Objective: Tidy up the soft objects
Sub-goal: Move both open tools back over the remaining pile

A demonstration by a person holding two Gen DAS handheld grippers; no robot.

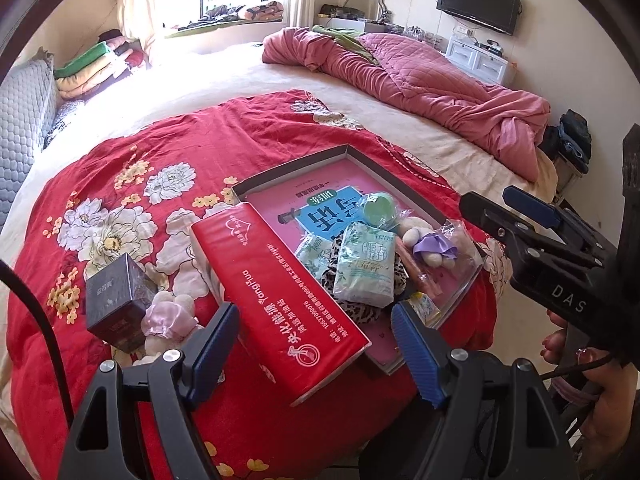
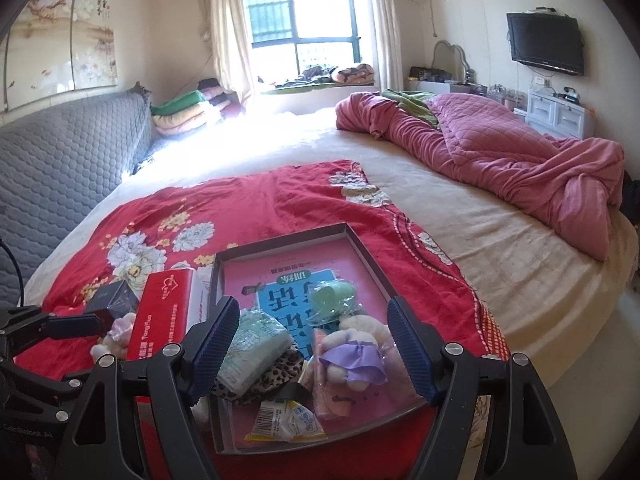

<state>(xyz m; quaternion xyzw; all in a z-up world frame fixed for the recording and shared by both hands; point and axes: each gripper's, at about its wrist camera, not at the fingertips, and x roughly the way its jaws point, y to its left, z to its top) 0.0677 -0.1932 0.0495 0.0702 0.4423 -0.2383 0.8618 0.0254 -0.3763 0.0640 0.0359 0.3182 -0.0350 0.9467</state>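
A shallow grey tray lined with a pink book lies on the red floral blanket. It holds two tissue packs, a plush in a purple dress, a green item, leopard fabric and a snack packet. A long red tissue box leans at the tray's left side. My left gripper hovers open over the box's near end, pads off it. Over the tray my right gripper is open and empty.
A dark cube box and a plush in pink lie left of the red box. A crumpled pink quilt lies at the far right; a grey padded headboard stands left. The bed's edge runs along the right.
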